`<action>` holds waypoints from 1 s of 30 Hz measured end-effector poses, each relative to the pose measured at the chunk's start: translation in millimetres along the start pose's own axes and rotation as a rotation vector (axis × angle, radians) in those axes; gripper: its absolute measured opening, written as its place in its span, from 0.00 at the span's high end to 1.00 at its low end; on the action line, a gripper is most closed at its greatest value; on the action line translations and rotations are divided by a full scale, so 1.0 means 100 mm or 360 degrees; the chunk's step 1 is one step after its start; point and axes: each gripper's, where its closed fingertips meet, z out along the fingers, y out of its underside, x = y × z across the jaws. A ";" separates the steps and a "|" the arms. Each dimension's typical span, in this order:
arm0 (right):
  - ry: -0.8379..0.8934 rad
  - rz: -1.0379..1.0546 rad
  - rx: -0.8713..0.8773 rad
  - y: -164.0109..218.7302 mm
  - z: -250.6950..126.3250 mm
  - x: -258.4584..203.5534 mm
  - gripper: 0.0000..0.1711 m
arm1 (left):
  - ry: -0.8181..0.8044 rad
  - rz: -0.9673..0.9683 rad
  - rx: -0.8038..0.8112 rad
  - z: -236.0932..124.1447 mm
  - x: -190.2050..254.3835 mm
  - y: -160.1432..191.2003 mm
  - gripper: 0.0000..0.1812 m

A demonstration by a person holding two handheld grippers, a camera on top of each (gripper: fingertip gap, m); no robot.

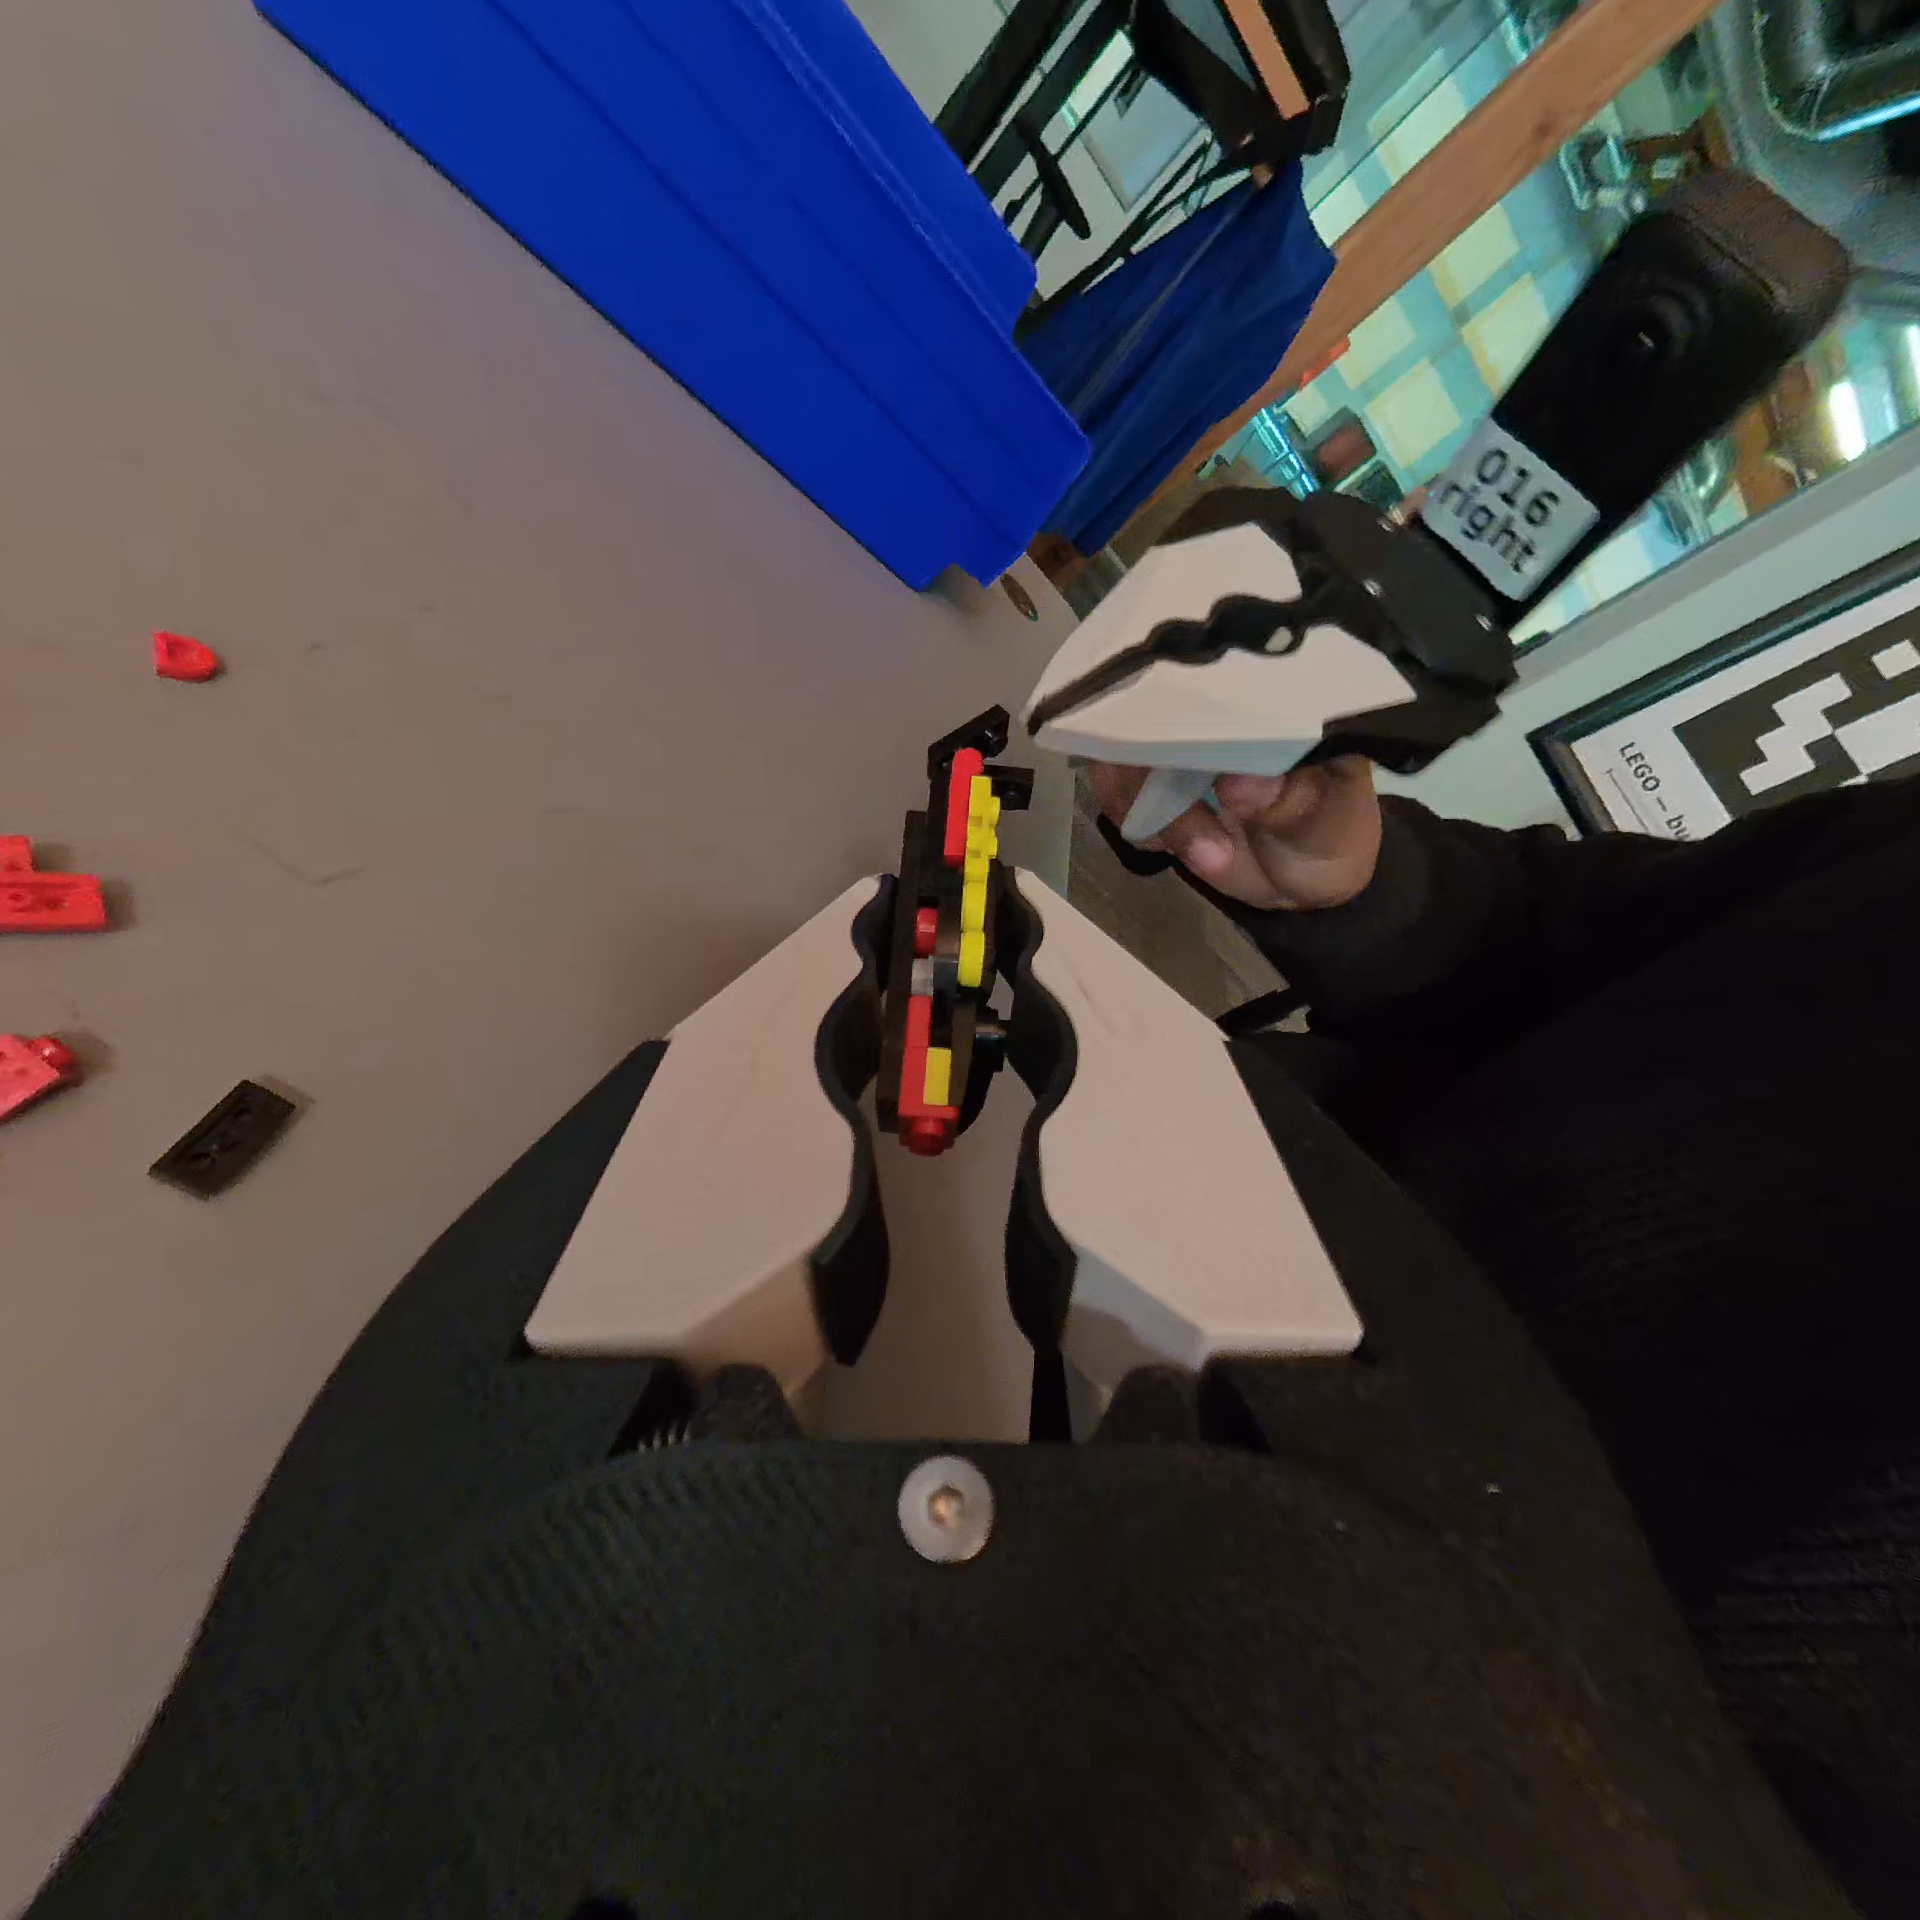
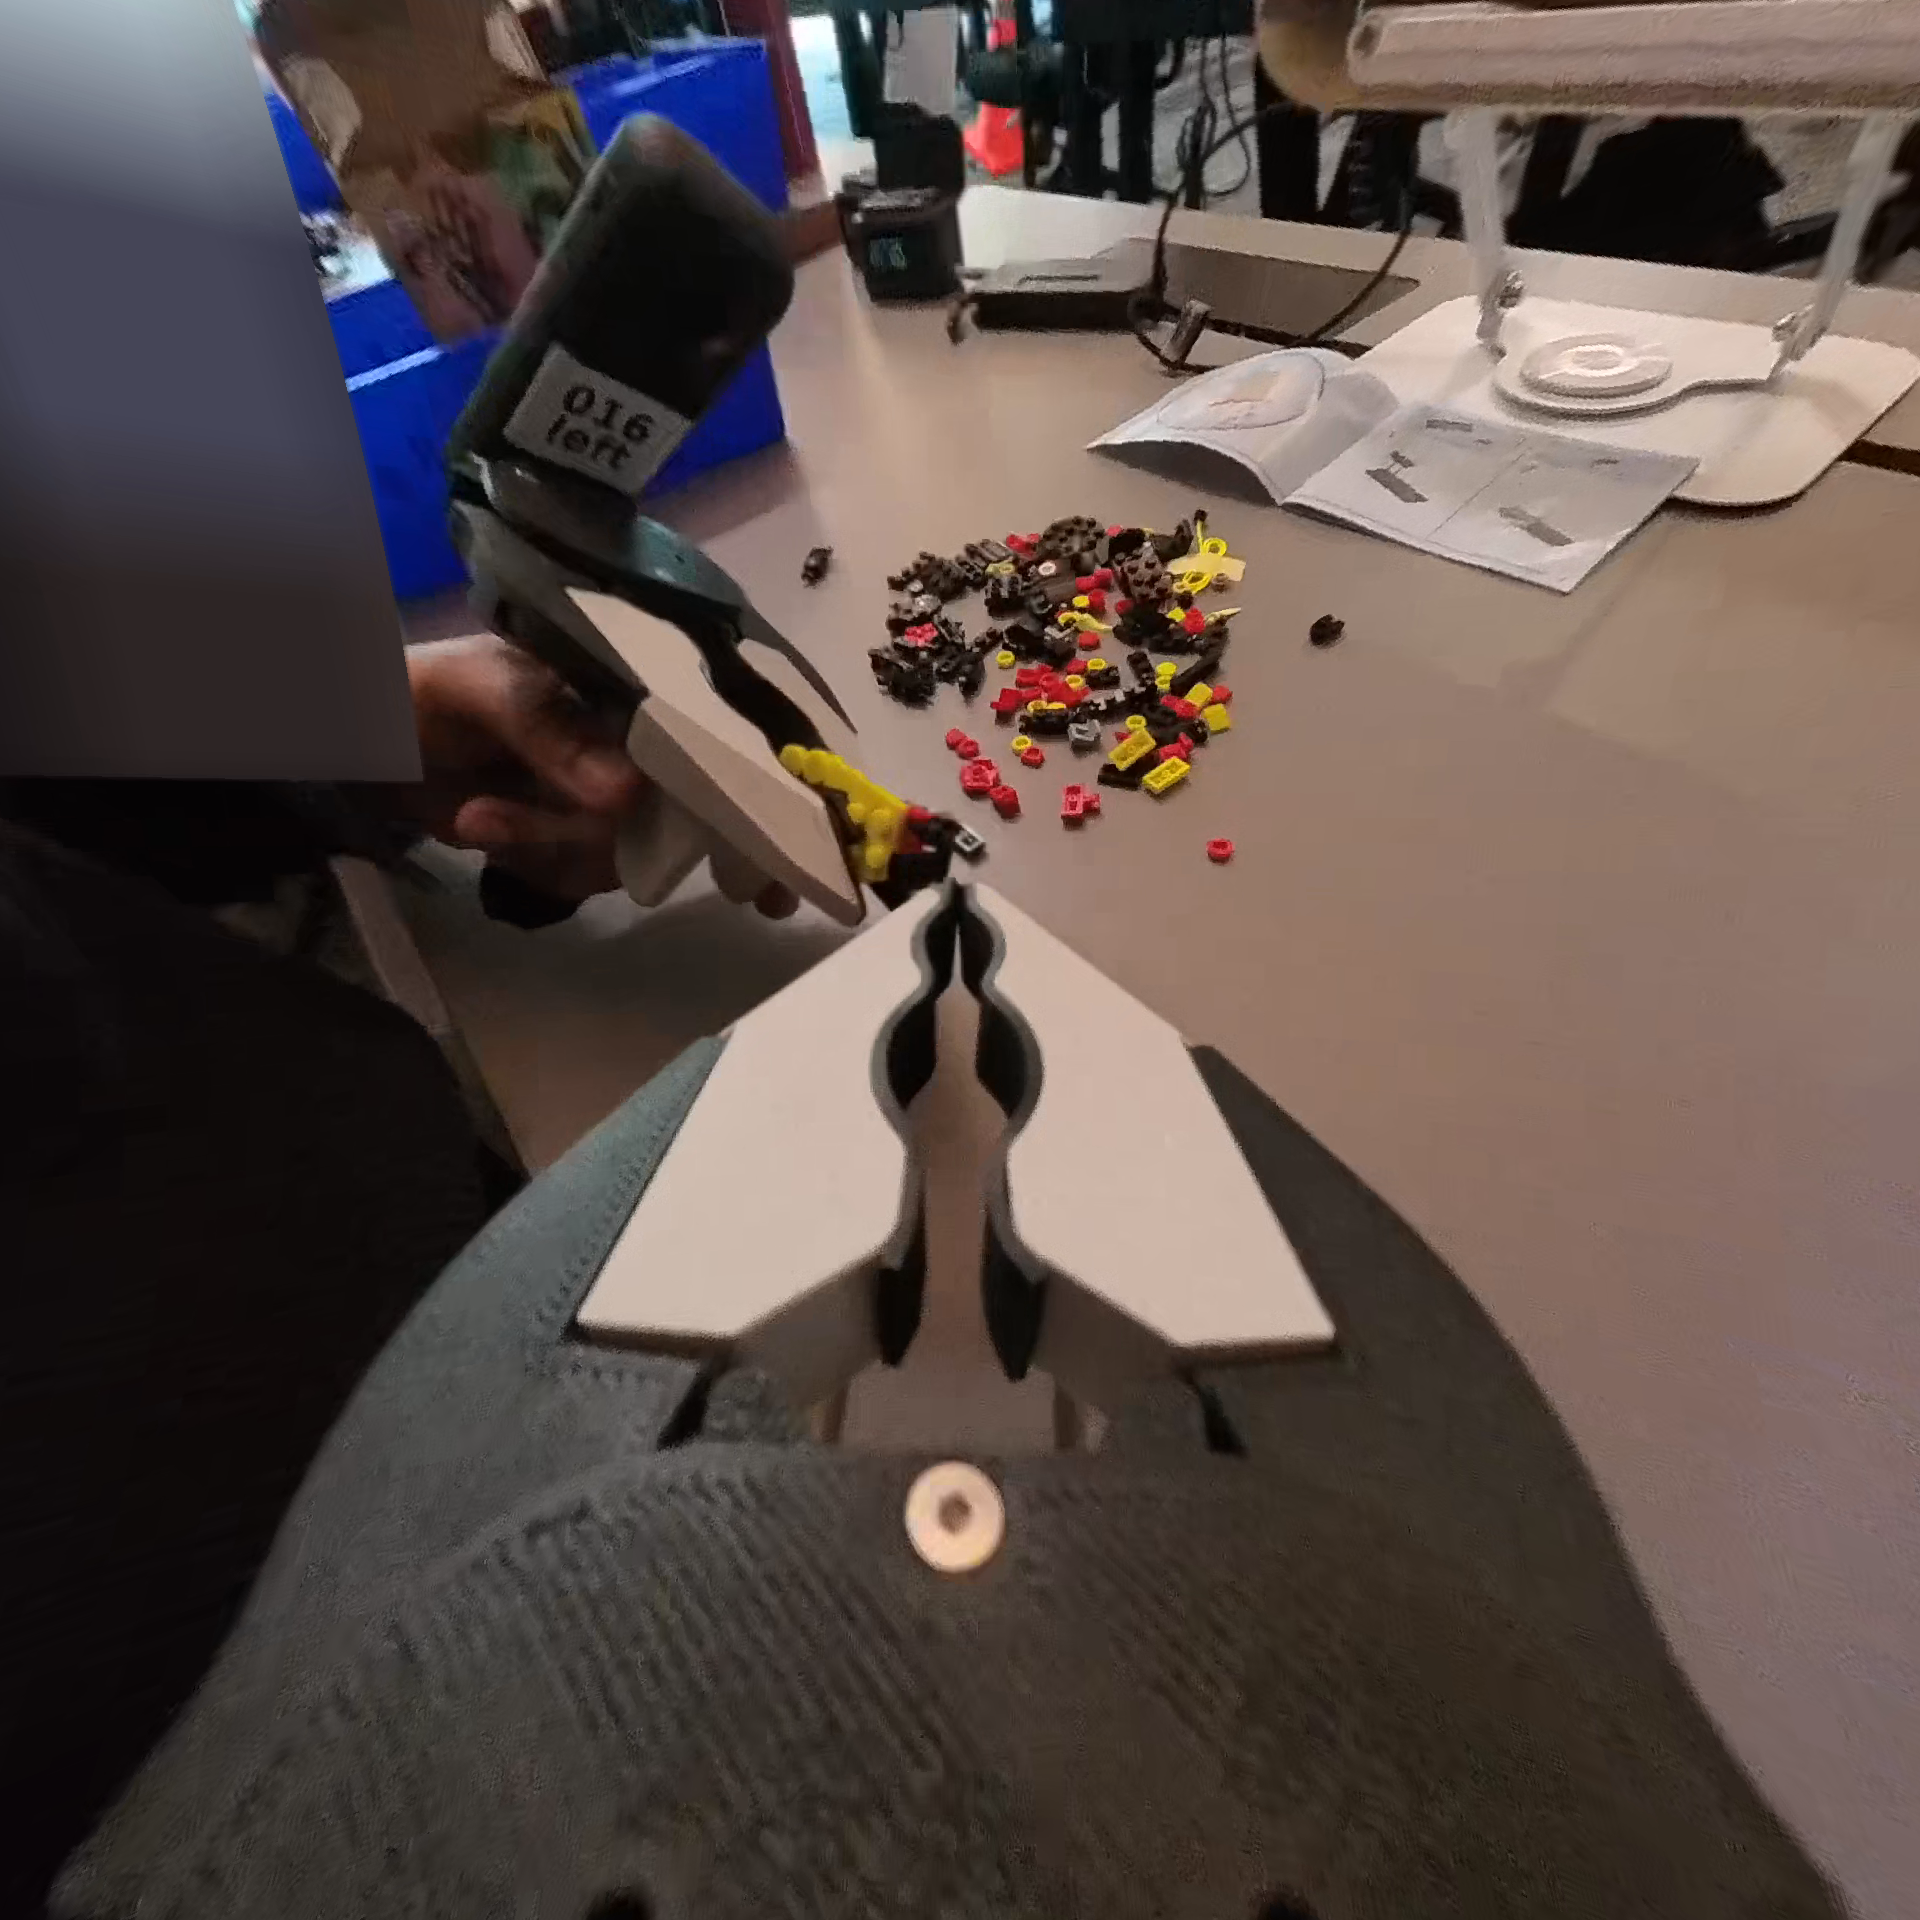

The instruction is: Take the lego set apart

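Note:
My left gripper is shut on a black, red and yellow lego assembly and holds it above the table edge. The assembly sticks out past the fingertips. It also shows in the right wrist view, clamped in the left gripper. My right gripper is shut and empty, with its tips just below and right of the assembly's black end. In the left wrist view the right gripper sits just right of the assembly's top.
A pile of loose black, red and yellow lego pieces lies on the grey table. An open instruction booklet lies behind it. Blue bins stand at the table's far side. Red pieces and a black plate lie at the left. The grippers are tip to tip, or close to it. The black plate lies around 11 centimetres away from my left fingertips.

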 end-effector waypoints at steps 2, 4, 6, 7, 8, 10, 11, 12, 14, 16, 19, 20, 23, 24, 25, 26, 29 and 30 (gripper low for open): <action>-0.0165 0.0129 0.0077 -0.02 -0.04 -0.03 1.00 | 0.0055 0.0038 -0.0016 0.01 0.06 0.02 0.92; -0.0443 0.0334 0.0158 -0.07 -0.08 -0.15 0.93 | 0.0207 0.0023 -0.0006 0.01 0.19 0.01 0.92; -0.0682 0.0535 0.0166 -0.09 -0.11 -0.22 0.76 | 0.0343 0.0006 0.0003 -0.02 0.30 0.00 0.92; -0.0750 0.0586 0.0157 -0.08 -0.12 -0.25 0.70 | 0.0374 0.0015 -0.0002 -0.03 0.32 0.00 0.92; -0.0783 0.0602 0.0137 -0.06 -0.12 -0.27 0.67 | 0.0396 0.0037 -0.0016 -0.05 0.33 0.01 0.92; -0.0831 0.0577 0.0078 -0.02 -0.11 -0.35 0.72 | 0.0393 0.0078 -0.0043 -0.05 0.34 0.04 0.92; -0.0834 0.0552 0.0069 -0.02 -0.10 -0.39 0.73 | 0.0400 0.0092 -0.0054 -0.05 0.35 0.05 0.92; -0.0828 0.0535 0.0062 -0.02 -0.09 -0.41 0.75 | 0.0407 0.0100 -0.0067 -0.05 0.36 0.06 0.92; -0.0829 0.0529 0.0050 -0.01 -0.08 -0.46 0.81 | 0.0403 0.0122 -0.0098 -0.03 0.37 0.10 0.92; -0.0830 0.0536 0.0045 0.00 -0.07 -0.47 0.87 | 0.0407 0.0138 -0.0127 -0.01 0.39 0.14 0.92; -0.0815 0.0521 0.0020 0.02 -0.08 -0.46 0.91 | 0.0392 0.0165 -0.0147 0.00 0.40 0.16 0.91; -0.0811 0.0506 0.0013 0.02 -0.08 -0.46 0.91 | 0.0387 0.0170 -0.0151 0.00 0.40 0.16 0.91; -0.0802 0.0480 0.0012 -0.02 -0.11 -0.45 0.91 | 0.0375 0.0182 -0.0127 0.01 0.43 0.12 0.91; -0.0808 0.0481 0.0023 -0.04 -0.12 -0.45 0.91 | 0.0388 0.0168 -0.0116 0.00 0.45 0.10 0.91; -0.0818 0.0488 0.0021 -0.05 -0.13 -0.46 0.91 | 0.0416 0.0137 -0.0123 0.00 0.46 0.10 0.91; -0.0818 0.0495 0.0021 -0.05 -0.13 -0.46 0.91 | 0.0440 0.0104 -0.0126 -0.01 0.47 0.10 0.91; -0.0821 0.0528 0.0033 -0.07 -0.12 -0.47 0.91 | 0.0468 0.0086 -0.0131 -0.03 0.48 0.10 0.91; -0.0822 0.0533 0.0053 -0.10 -0.13 -0.48 0.91 | 0.0486 0.0084 -0.0125 -0.04 0.50 0.09 0.90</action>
